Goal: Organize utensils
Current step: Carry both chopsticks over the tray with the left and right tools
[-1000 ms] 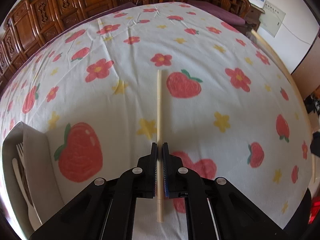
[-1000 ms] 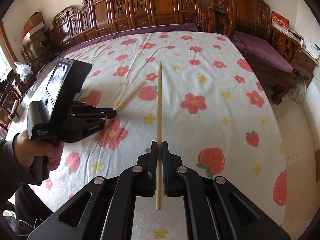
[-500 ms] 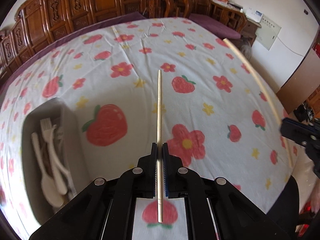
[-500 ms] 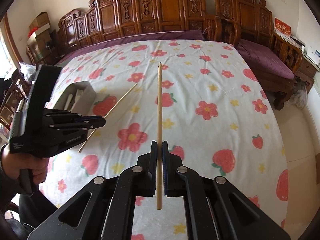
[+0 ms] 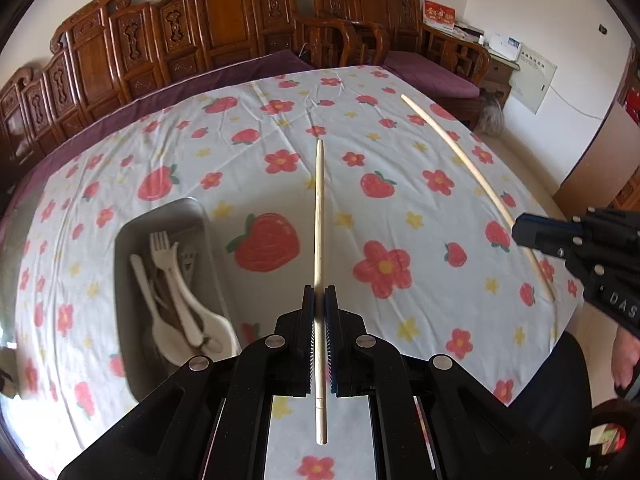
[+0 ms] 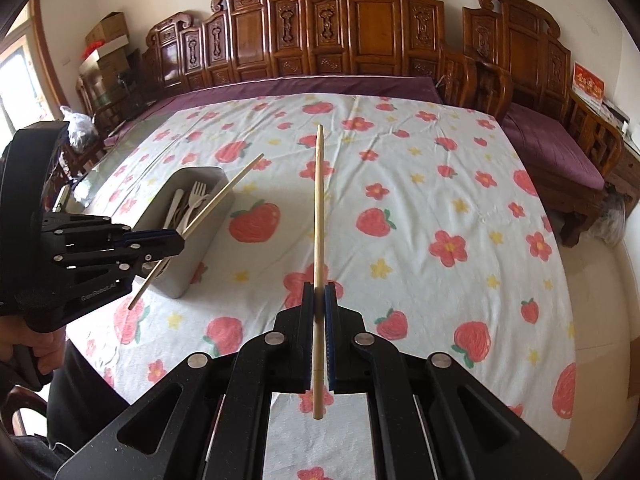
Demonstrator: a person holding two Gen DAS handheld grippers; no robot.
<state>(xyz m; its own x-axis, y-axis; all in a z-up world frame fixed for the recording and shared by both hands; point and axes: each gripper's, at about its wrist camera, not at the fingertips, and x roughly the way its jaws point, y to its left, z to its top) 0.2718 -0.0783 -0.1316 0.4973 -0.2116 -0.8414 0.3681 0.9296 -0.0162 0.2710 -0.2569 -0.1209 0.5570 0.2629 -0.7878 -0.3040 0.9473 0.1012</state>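
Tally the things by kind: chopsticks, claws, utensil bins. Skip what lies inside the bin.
Chopsticks: 2 (left chopstick, right chopstick)
Claws: 2 (left claw, right claw), each shut on one chopstick
Utensil bin: 1
Total: 5

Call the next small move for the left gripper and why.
Probably carry the left gripper toward the grey bin and tip its chopstick over the opening. It is shut on the chopstick, lifted off the cloth, and the bin with the fork and spoons sits just to its left, by the left wrist view.
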